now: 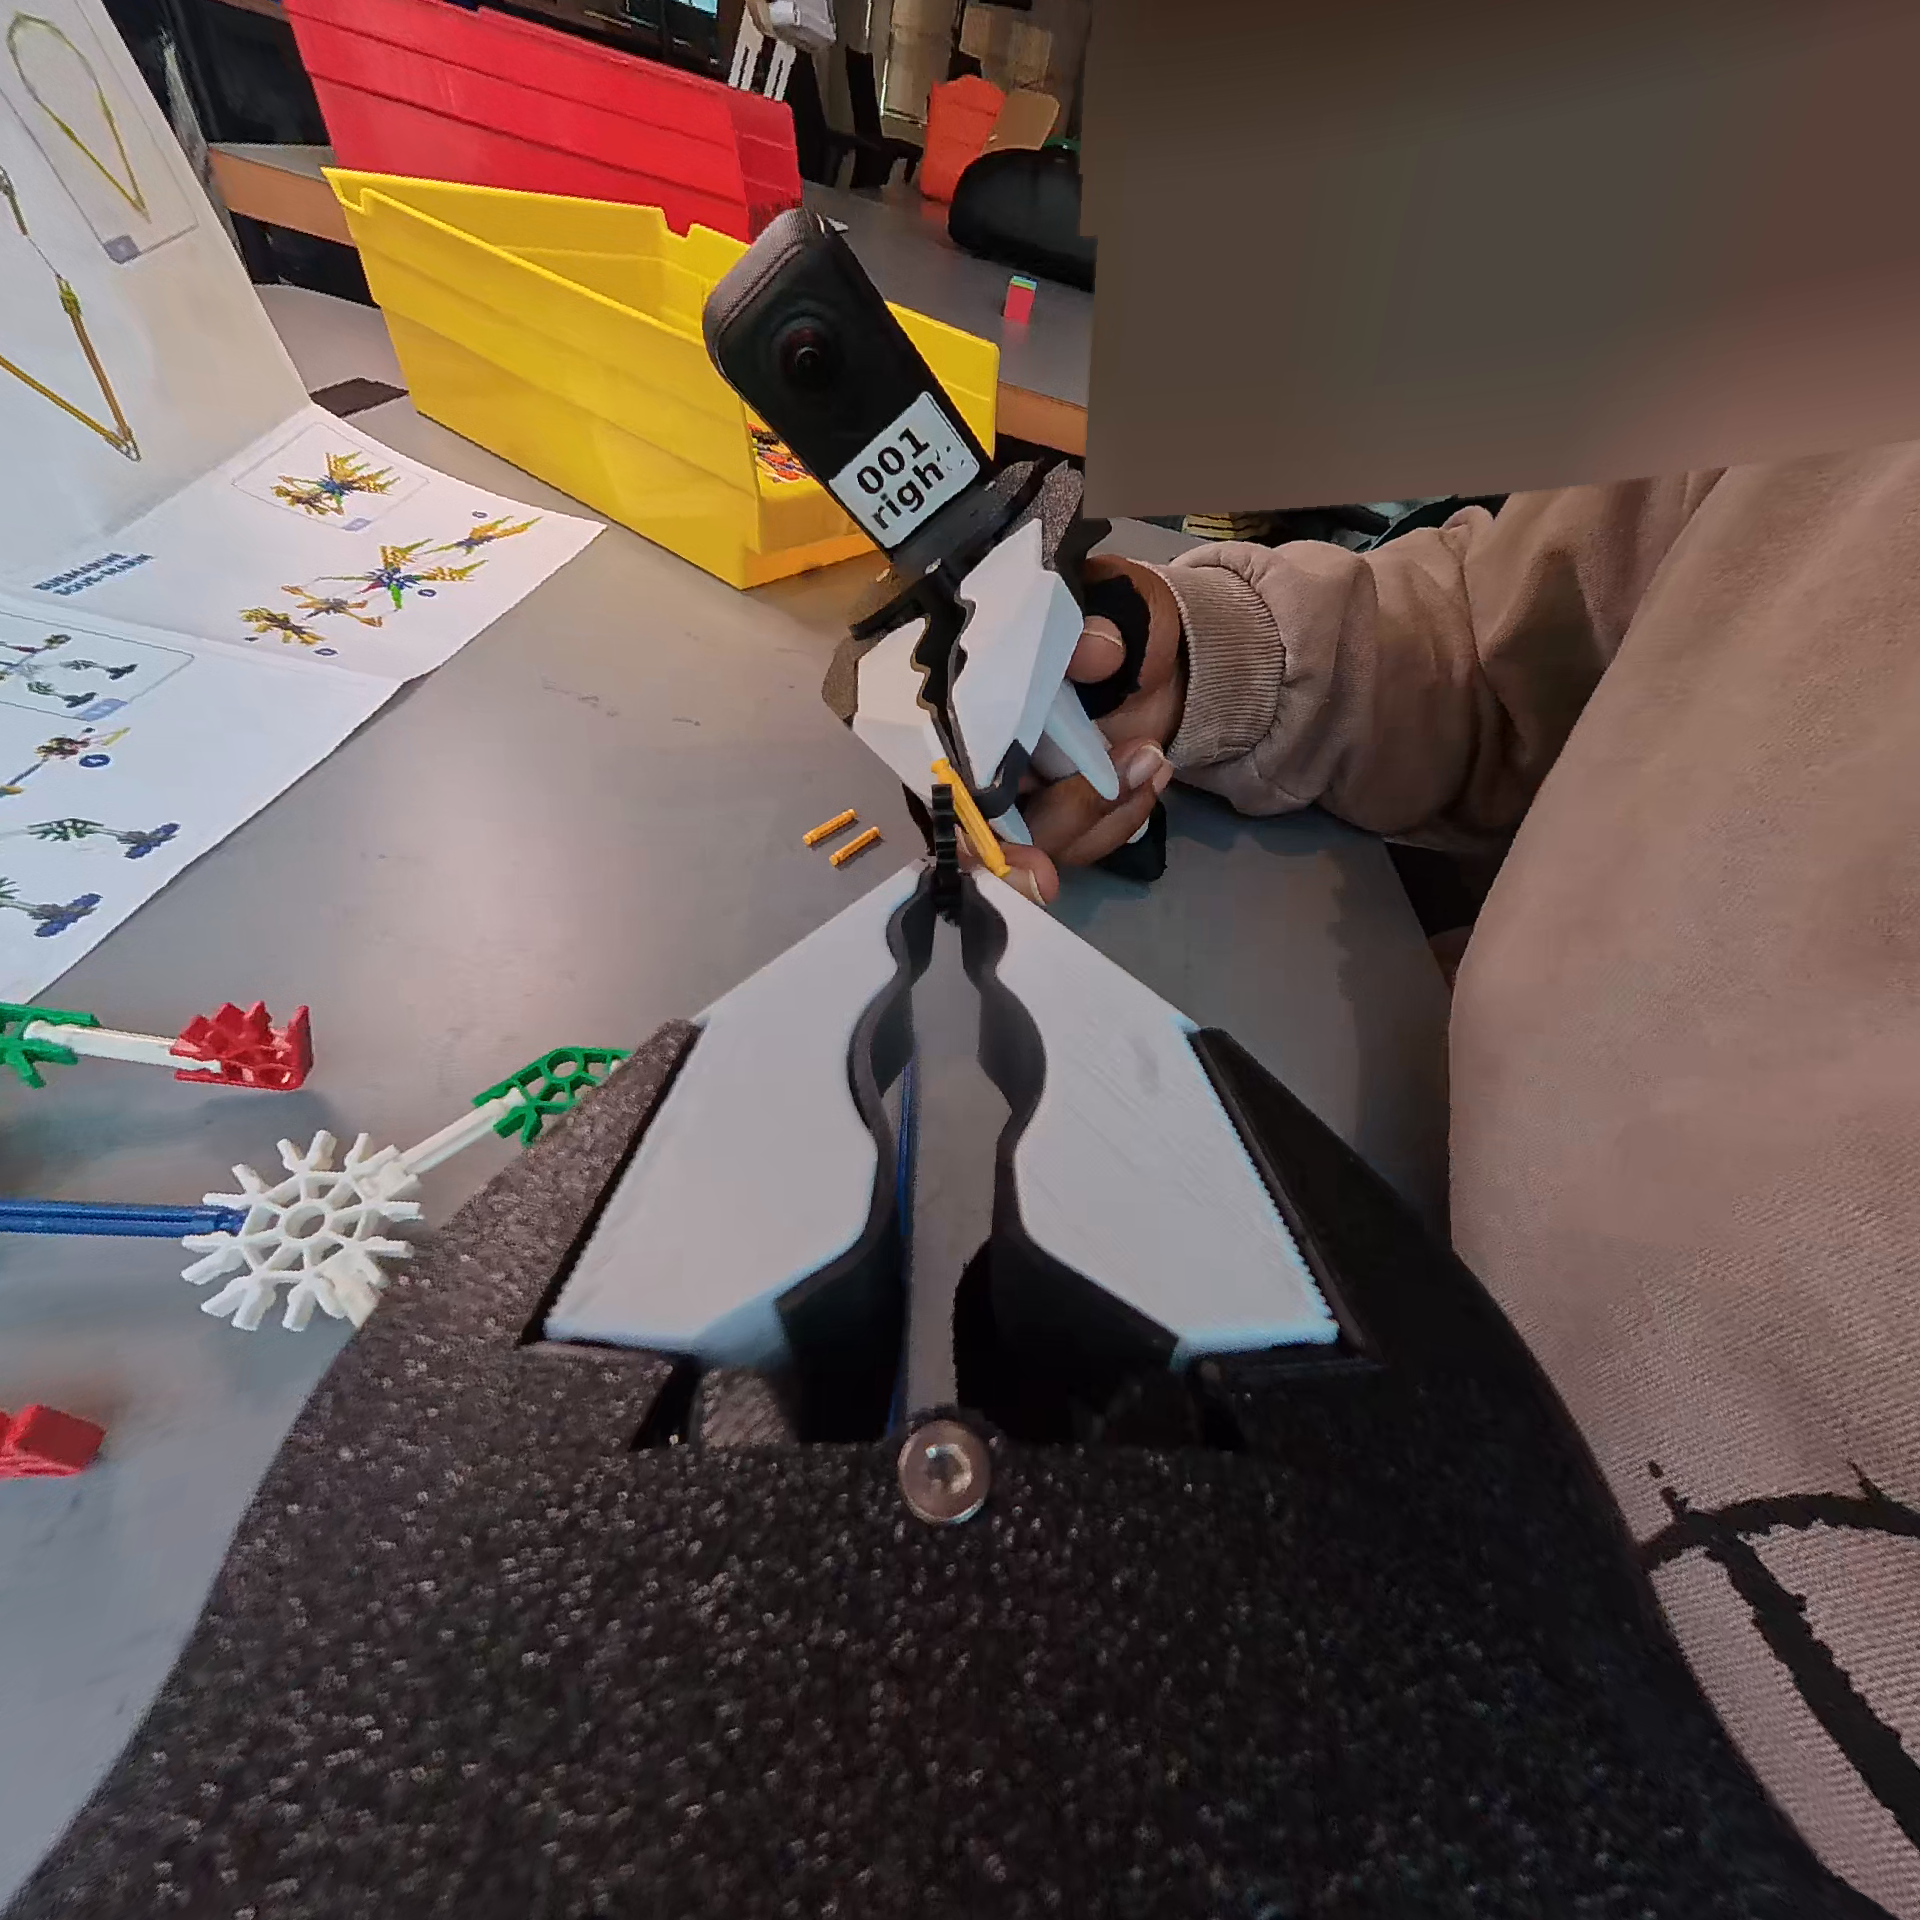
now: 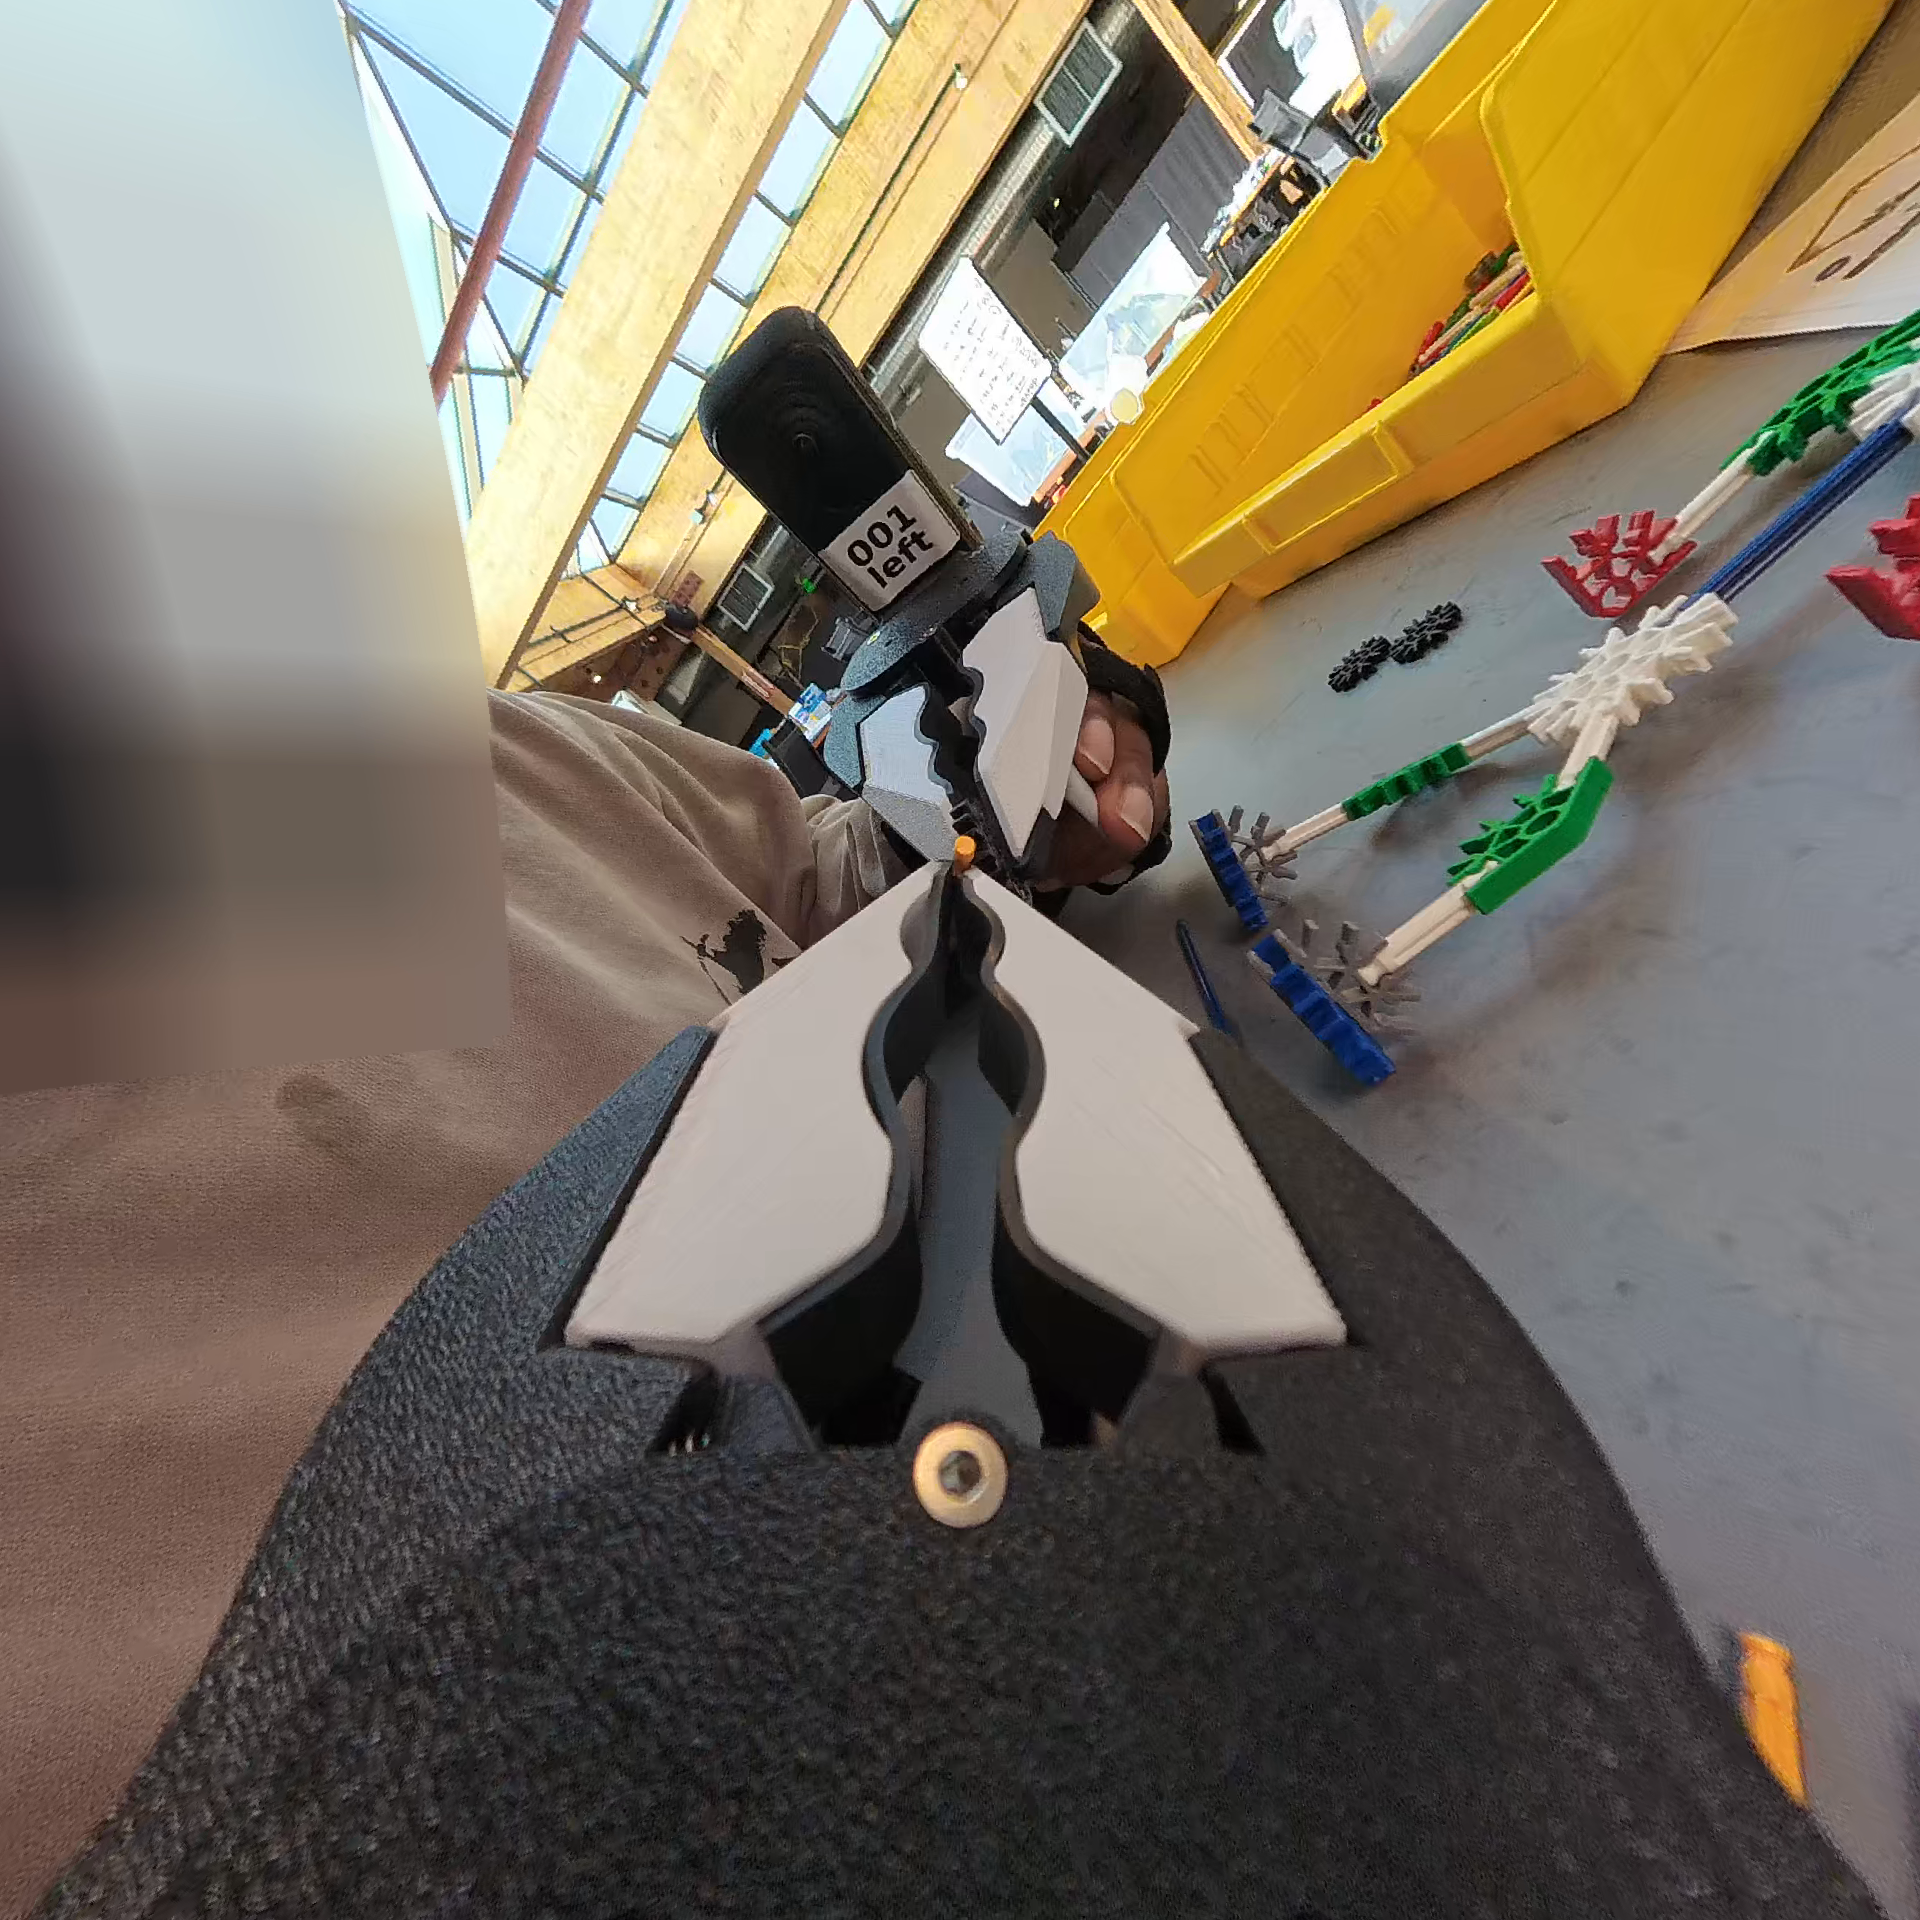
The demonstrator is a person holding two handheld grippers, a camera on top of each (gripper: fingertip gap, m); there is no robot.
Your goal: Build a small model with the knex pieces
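My left gripper [image 1: 945, 883] is shut on a small black toothed connector [image 1: 942, 826], which sticks up past its tips above the grey table [image 1: 623, 790]. My right gripper [image 1: 966, 790] faces it tip to tip and is shut on a short orange-yellow rod [image 1: 971, 816] that lies slantwise against the connector. In the right wrist view, my right gripper [image 2: 958, 883] shows the rod's end [image 2: 964, 850] poking out between its tips, with the left gripper [image 2: 982, 836] just beyond. Whether the rod sits in the connector is hidden.
Two loose short orange rods [image 1: 842, 836] lie near the tips. A rod-and-connector model with a white snowflake piece [image 1: 301, 1231] lies left. Two black connectors [image 2: 1392, 649], a yellow bin [image 1: 582, 343], red bins [image 1: 520, 94] and instruction sheets [image 1: 260, 623] stand farther off. The person's sleeve [image 1: 1351, 665] is at the right. Only a small space, under 4 cm, lies between the two pairs of fingers.
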